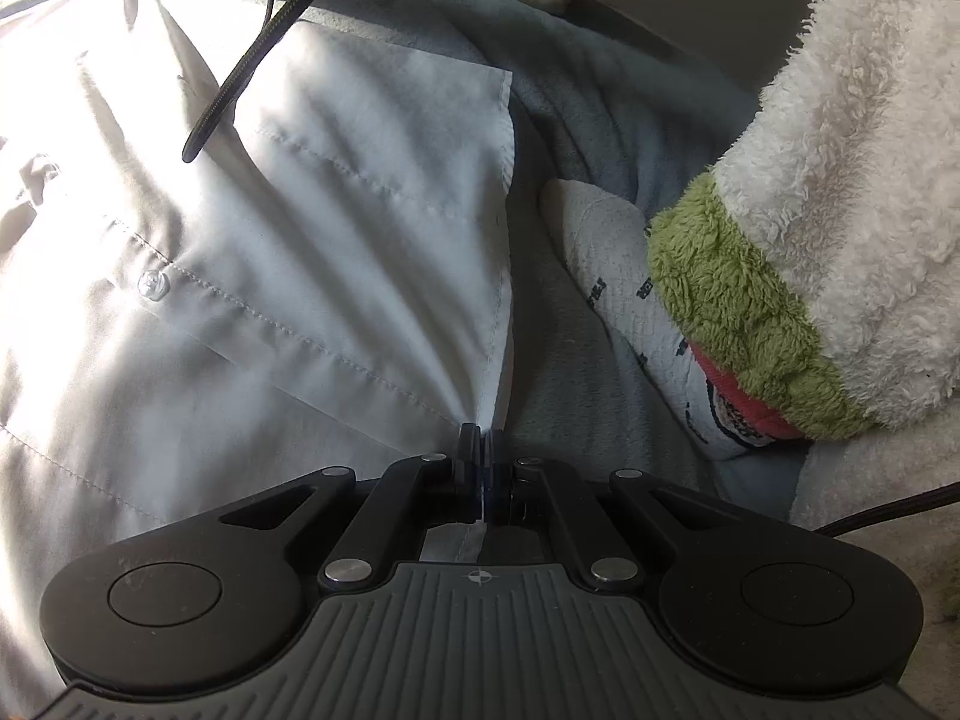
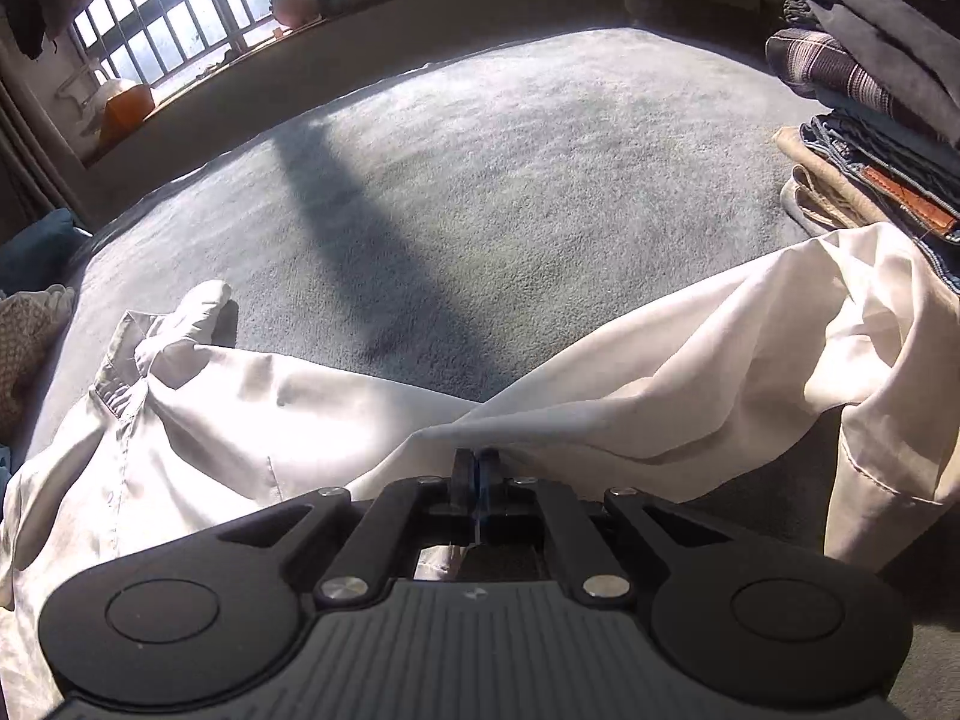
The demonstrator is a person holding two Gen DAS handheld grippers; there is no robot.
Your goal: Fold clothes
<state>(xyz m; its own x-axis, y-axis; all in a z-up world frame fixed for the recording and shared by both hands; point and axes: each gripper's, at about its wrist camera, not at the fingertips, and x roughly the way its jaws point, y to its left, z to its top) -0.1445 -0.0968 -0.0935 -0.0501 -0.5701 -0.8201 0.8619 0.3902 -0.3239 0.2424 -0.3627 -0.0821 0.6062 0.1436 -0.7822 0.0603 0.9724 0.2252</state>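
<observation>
Your left claw [image 1: 481,441] points steeply downward, its jaws pinched together on fabric. Your right claw [image 2: 476,462] tilts down likewise, jaws clamped on cloth.

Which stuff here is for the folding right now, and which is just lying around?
For the job:
white shirt
left gripper, shut on the shirt
right gripper, shut on the shirt

Just lying about:
fluffy towel
printed sock
folded pile

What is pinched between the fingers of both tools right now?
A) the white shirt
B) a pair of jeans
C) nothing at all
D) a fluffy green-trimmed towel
A: the left gripper and the right gripper each have their fingers shut on an edge of the white shirt.
</observation>
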